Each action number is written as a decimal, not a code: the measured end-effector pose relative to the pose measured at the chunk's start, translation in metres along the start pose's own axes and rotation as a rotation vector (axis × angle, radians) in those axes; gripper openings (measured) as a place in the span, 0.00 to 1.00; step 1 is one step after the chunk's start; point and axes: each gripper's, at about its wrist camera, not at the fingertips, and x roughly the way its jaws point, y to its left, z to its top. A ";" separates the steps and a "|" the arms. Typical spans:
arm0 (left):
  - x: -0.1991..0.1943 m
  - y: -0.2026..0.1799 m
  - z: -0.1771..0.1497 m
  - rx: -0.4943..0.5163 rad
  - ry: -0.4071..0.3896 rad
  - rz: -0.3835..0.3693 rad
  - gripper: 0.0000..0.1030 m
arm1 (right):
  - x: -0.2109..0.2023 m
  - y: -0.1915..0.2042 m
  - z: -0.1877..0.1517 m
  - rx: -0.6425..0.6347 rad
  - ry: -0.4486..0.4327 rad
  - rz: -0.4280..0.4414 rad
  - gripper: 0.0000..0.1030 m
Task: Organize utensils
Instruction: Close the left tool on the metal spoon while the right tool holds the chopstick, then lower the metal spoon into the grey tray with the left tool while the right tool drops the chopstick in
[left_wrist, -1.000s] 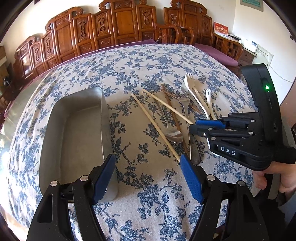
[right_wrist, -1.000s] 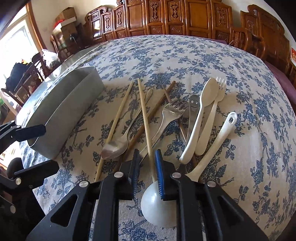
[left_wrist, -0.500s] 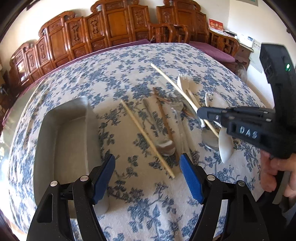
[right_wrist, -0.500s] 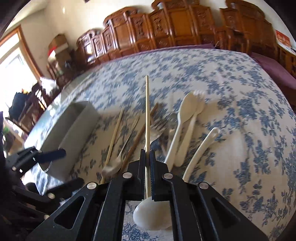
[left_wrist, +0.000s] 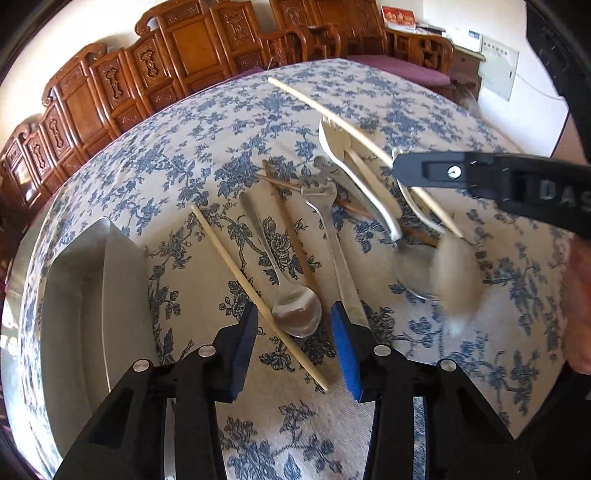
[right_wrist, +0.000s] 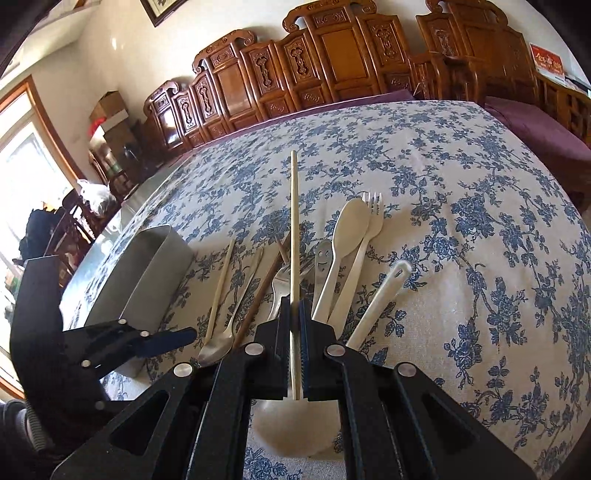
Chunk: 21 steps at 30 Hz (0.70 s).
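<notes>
My right gripper (right_wrist: 294, 306) is shut on a pale wooden chopstick (right_wrist: 294, 229) and holds it above the table, pointing away; it also shows in the left wrist view (left_wrist: 325, 110). My left gripper (left_wrist: 293, 325) is open, low over a second pale chopstick (left_wrist: 243, 273) and a metal spoon (left_wrist: 297, 314). A metal fork (left_wrist: 325, 206), dark brown chopsticks (left_wrist: 288, 221), a white plastic spoon (right_wrist: 351, 229), white fork (right_wrist: 373, 214) and white ladle (right_wrist: 376, 302) lie together on the flowered cloth. A metal tray (left_wrist: 92, 295) stands to the left.
Carved wooden chairs (right_wrist: 332, 55) ring the far side of the table. The tablecloth (right_wrist: 480, 221) spreads to the right of the utensils. The right gripper's body (left_wrist: 517, 184) hangs over the right part of the pile. The table edge is near at the front.
My right gripper shut on the pale chopstick and lifted it off the pile. My left gripper moved right and lower, over the second chopstick and the metal spoon, and narrowed somewhat.
</notes>
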 end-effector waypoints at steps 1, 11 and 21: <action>0.000 0.000 0.000 0.003 -0.005 -0.001 0.36 | 0.000 0.000 0.000 -0.001 0.001 0.000 0.06; -0.001 0.008 0.003 -0.017 0.001 -0.048 0.05 | 0.000 0.002 0.000 -0.012 0.004 -0.002 0.06; -0.017 0.024 0.006 -0.071 -0.045 -0.100 0.00 | 0.002 0.009 -0.002 -0.028 0.009 -0.005 0.06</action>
